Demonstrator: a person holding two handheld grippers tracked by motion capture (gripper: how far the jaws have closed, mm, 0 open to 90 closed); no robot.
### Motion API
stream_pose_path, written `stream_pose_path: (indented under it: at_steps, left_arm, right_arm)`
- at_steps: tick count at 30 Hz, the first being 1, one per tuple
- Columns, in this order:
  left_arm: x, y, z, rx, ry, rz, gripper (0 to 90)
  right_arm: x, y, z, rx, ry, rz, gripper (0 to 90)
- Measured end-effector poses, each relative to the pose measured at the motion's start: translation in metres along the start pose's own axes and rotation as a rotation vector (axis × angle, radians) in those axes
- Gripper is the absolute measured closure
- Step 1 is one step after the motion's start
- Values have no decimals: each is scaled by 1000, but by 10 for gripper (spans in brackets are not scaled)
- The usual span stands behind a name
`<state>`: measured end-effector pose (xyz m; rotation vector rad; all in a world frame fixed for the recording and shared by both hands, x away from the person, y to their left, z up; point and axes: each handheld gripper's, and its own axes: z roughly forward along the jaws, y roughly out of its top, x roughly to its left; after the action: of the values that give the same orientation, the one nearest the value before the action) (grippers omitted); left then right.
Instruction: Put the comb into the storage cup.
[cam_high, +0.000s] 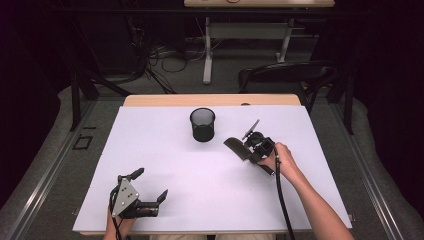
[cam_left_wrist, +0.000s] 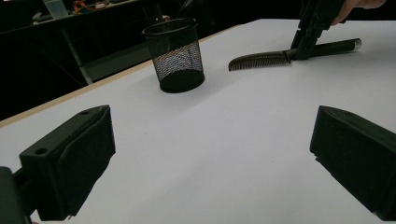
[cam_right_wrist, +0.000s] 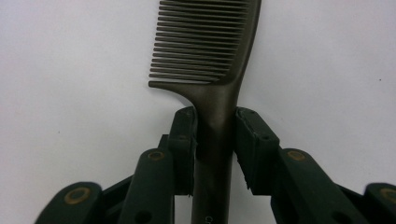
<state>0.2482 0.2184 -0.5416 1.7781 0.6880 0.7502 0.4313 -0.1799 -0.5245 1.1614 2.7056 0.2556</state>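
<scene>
- Right now the right gripper (cam_high: 248, 146) has its jaws clamped on the handle of a dark comb (cam_right_wrist: 212, 70), one pad on each side just behind the toothed section; the right gripper view shows both pads pressed against the handle.
- Gripping at the neck, where the handle meets the teeth, seems a sensible choice: it is a narrow, stiff part, and a hold there should keep the comb from pivoting when it is raised.
- The comb (cam_high: 236, 148) lies on the white table (cam_high: 165, 150), right of centre, with its teeth pointing left toward the black mesh cup (cam_high: 202, 124); the cup stands upright a little farther back and to the left, near the comb but apart from it.
- Judging by that layout, the comb is probably meant to go into the cup, so picking it up by the handle would let it be dropped in upright.
- The left gripper (cam_high: 150, 189) rests at the near left of the table with its jaws wide apart and nothing between them, well clear of the work, likely parked so as not to get in the way.
- The comb (cam_left_wrist: 261, 59) is long and slim, dark brown to black with a slight sheen, fine straight teeth along one edge and a plain rounded handle.
</scene>
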Motion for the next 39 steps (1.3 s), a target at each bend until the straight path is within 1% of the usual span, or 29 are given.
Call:
stream_pose_path:
  at_steps: [1, 2, 3, 4, 5, 6, 8, 9, 10, 11, 12, 13, 14, 16, 17, 18, 19, 21, 22, 23, 24, 25, 27, 28, 31, 39]
  left_arm:
    - [0, 0, 0, 1, 1, 1, 0]
    - [0, 0, 0, 1, 1, 1, 0]
    - [0, 0, 0, 1, 1, 1, 0]
    - [0, 0, 0, 1, 2, 0, 0]
    - [0, 0, 0, 1, 2, 0, 0]
    - [0, 0, 0, 1, 2, -1, 0]
    - [0, 0, 0, 2, 1, 1, 0]
    - [0, 0, 0, 1, 1, 1, 0]
    - [0, 0, 0, 0, 1, -1, 0]
    - [0, 0, 0, 1, 2, 0, 0]
    - [0, 0, 0, 1, 2, 0, 0]
    - [0, 0, 0, 1, 1, -2, 0]
    - [0, 0, 0, 1, 2, -3, 0]
    - [0, 0, 0, 2, 0, -3, 0]
    - [0, 0, 0, 1, 0, -4, 0]
    - [0, 0, 0, 1, 0, -4, 0]
    - [0, 0, 1, 1, 0, -4, 0]
    - [0, 0, 1, 1, 0, -3, 0]
    - [0, 0, 1, 1, 0, -4, 0]
    - [0, 0, 1, 1, 1, -4, 0]
    - [0, 0, 1, 1, 1, -4, 0]
    - [0, 0, 1, 2, 1, -5, 0]
    - [0, 0, 1, 2, 2, -5, 0]
    - [0, 0, 1, 2, 1, -4, 0]
    - [0, 0, 1, 2, 3, -5, 0]
    - [0, -1, 1, 1, 2, -4, 0]
  right_arm:
    - [-1, 0, 0, -3, -3, -12, 699]
    - [0, -1, 4, -50, 6, 18, 707]
    - [-1, -1, 3, -50, 7, 12, 711]
    - [0, -2, 3, -45, 10, 32, 717]
    - [0, -2, 3, -54, 14, 37, 723]
    - [0, -2, 3, -56, 15, 31, 725]
    - [0, -3, 2, -52, 15, 35, 727]
    - [-1, -4, 3, -65, 18, 31, 728]
    - [0, -4, 2, -58, 21, 41, 728]
    - [0, -5, 3, -79, 30, 56, 728]
    - [-2, -5, 1, -77, 29, 36, 728]
    - [-1, -6, 0, -76, 33, 51, 728]
    - [-3, -6, 0, -89, 33, 28, 728]
    - [-2, -8, -3, -101, 41, 52, 729]
    - [-3, -8, -5, -102, 42, 46, 728]
    - [-3, -10, -6, -129, 44, 48, 728]
    - [-3, -11, -7, -129, 50, 54, 729]
    - [-4, -13, -10, -159, 58, 55, 729]
    - [-4, -15, -13, -165, 62, 70, 729]
    - [-5, -16, -14, -172, 64, 56, 729]
    - [-5, -17, -15, -191, 69, 58, 729]
    - [-5, -18, -16, -194, 71, 60, 729]
    - [-5, -21, -19, -219, 79, 57, 729]
    - [-4, -23, -20, -227, 83, 70, 729]
    - [-5, -26, -23, -251, 85, 63, 729]
    - [-9, -35, -30, -318, 103, 78, 729]
